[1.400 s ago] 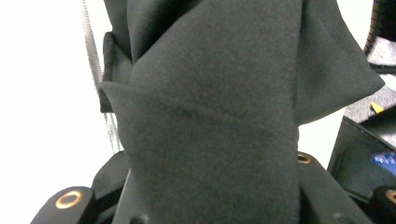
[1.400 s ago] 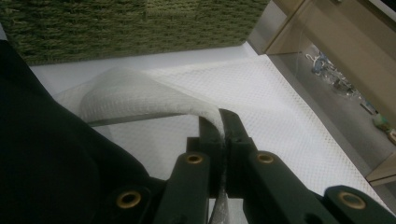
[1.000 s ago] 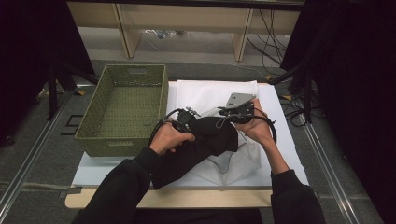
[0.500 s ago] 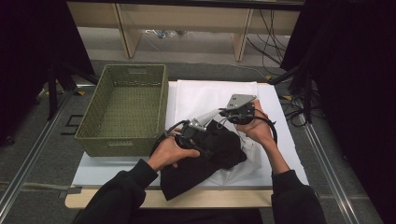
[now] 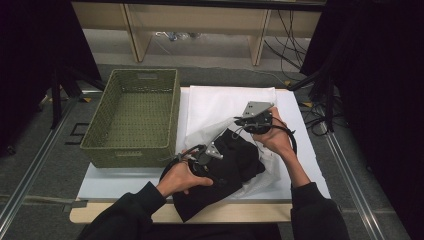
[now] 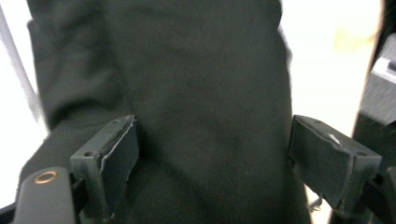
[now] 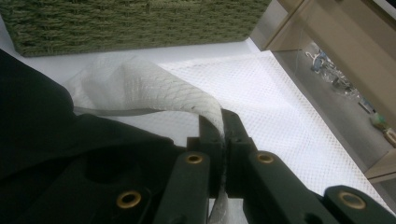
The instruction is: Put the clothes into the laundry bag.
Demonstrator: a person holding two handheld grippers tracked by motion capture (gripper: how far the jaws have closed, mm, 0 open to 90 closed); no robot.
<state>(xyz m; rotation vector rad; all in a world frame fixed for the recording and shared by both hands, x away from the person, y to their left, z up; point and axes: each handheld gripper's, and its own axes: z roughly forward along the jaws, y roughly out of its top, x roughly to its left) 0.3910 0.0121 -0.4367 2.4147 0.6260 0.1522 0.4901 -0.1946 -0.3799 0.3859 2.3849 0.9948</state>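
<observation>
High view shows us stuffing the black garment (image 5: pixel 227 172) into the white mesh bag (image 5: pixel 225 107) near the surface's front edge: our right gripper (image 5: pixel 248 124) pinches the bag's rim, our left gripper (image 5: pixel 212 152), just spreading, must regrip the garment.

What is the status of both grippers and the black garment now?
Left gripper open, jaws just widened, black garment between. Right gripper shut on white mesh bag edge. Green basket beside, nothing blocking.
</observation>
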